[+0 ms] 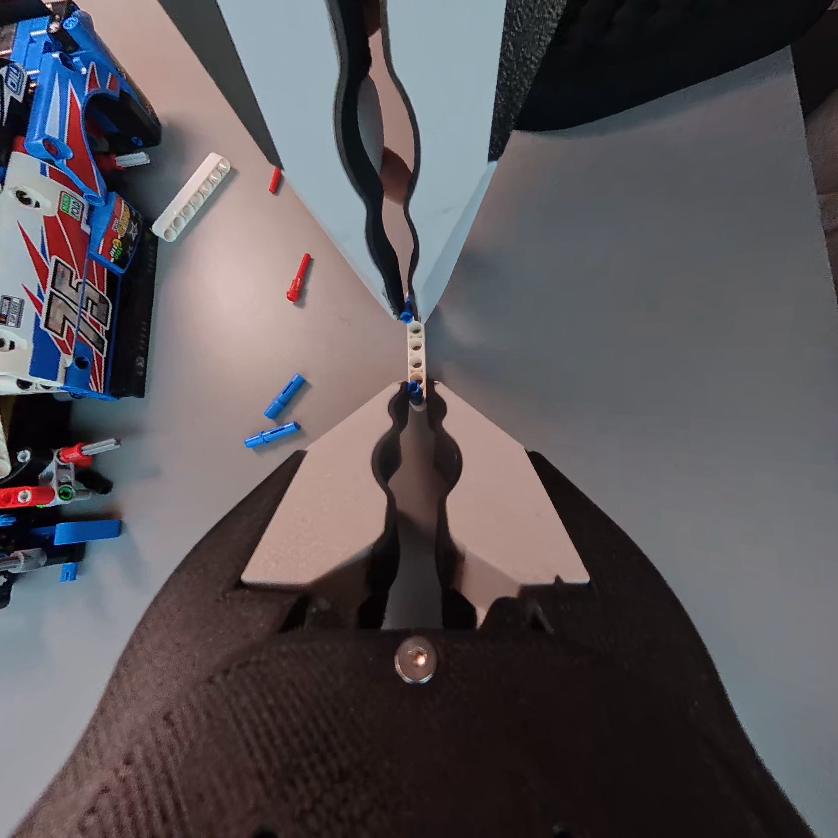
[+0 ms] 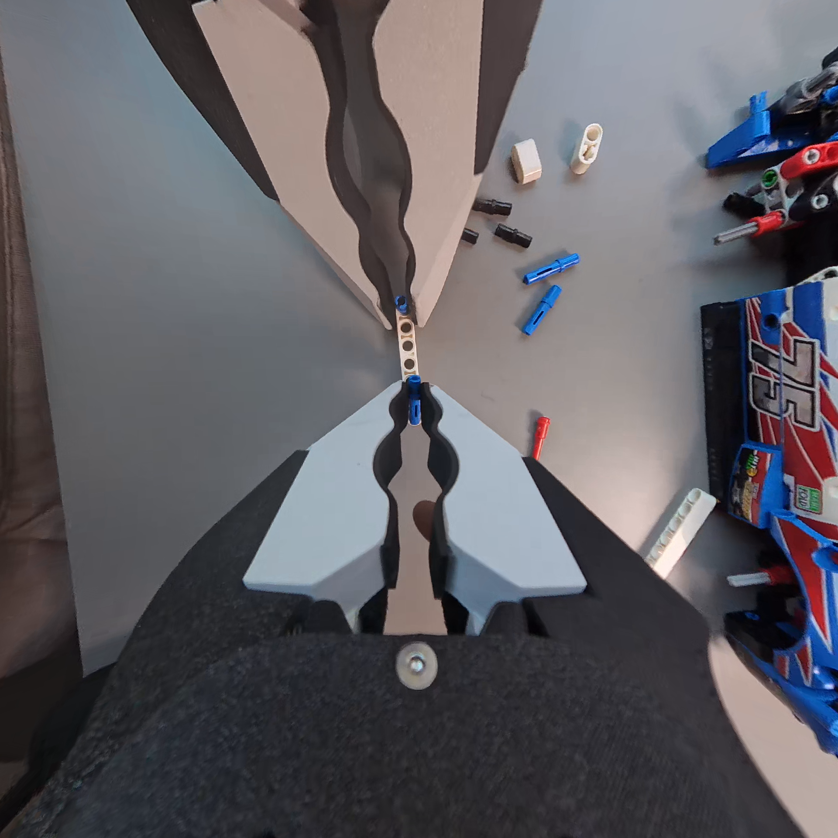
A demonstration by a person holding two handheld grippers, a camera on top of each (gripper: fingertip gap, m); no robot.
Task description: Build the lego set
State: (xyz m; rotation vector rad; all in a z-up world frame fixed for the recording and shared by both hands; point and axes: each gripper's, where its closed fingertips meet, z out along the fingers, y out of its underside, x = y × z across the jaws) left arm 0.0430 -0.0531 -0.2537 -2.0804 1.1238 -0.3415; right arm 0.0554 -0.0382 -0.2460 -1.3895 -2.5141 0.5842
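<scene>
A short white beam (image 1: 416, 353) with a row of holes is held between my two grippers, which face each other tip to tip above the grey table (image 1: 635, 362). My left gripper (image 1: 415, 387), with tan fingers, is shut on one end, where a blue pin (image 1: 413, 390) sits. My right gripper (image 2: 413, 385), with light blue fingers, is shut on the other end, where a second blue pin (image 2: 413, 403) sits. The beam also shows in the right wrist view (image 2: 406, 347). Each gripper shows in the other's view: right gripper (image 1: 410, 313), left gripper (image 2: 403, 313).
The blue, white and red car body (image 1: 68, 226) (image 2: 793, 408) lies at the table's side, next to a chassis part (image 1: 45, 489) (image 2: 793, 181). Loose on the table are a long white beam (image 1: 190, 204), red pins (image 1: 298, 276), blue pins (image 2: 551, 268), black pins (image 2: 512, 235) and small white pieces (image 2: 526, 161). Less than 4 cm separates the two grippers' tips.
</scene>
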